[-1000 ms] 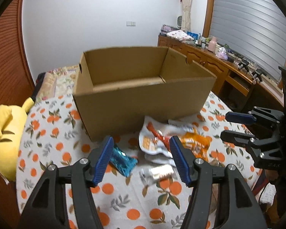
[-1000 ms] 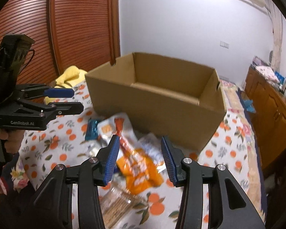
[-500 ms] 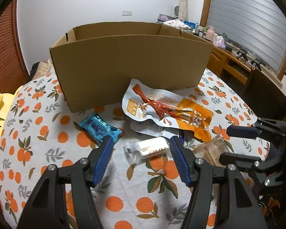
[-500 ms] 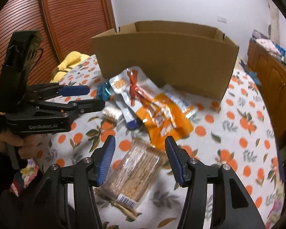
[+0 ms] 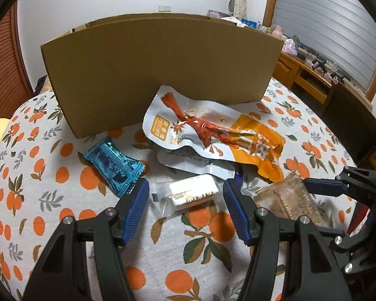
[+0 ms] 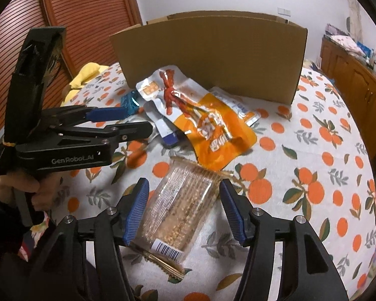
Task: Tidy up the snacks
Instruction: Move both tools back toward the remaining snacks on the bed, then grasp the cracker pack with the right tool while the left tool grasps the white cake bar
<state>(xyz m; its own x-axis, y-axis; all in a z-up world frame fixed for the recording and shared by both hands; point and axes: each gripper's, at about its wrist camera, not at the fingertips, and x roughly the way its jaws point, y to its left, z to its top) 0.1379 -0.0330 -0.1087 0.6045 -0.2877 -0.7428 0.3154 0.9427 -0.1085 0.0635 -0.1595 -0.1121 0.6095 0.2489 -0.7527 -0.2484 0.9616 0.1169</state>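
Both grippers are hanging low over a round table [image 5: 62, 225] covered in a white cloth printed with oranges, and neither is holding anything. The left gripper [image 5: 185, 204] is straddling a small clear-wrapped white cake bar [image 5: 188, 195] with its blue-padded fingers [image 5: 135, 213] spread wide on either side, not visibly touching it. The right gripper [image 6: 183, 209] is likewise spread wide around a long clear packet of tan cracker sticks [image 6: 180, 213] with a barcode on its near end. The likely trouble is in the wrappers: the cake bar's clear film is looking slick and loose, so closing pads may be catching only film and letting the bar slide out, and a hard squeeze on the stick packet could be snapping its contents. A silver-and-orange pouch printed with a red chicken foot [image 5: 213, 135] is overlapping another silver pouch and sitting just beyond both targets, with a crinkled blue foil sweet packet [image 5: 112, 163] just left of the left fingers, so a deeper reach risks dragging neighbours along. The two tools are working near each other and could be colliding on the lift. The big open brown cardboard box [image 5: 160, 70] is standing right behind the pile; its near wall is rising tall, so anything carried must be clearing that rim, while bare cloth is lying open in the foreground and to the right.
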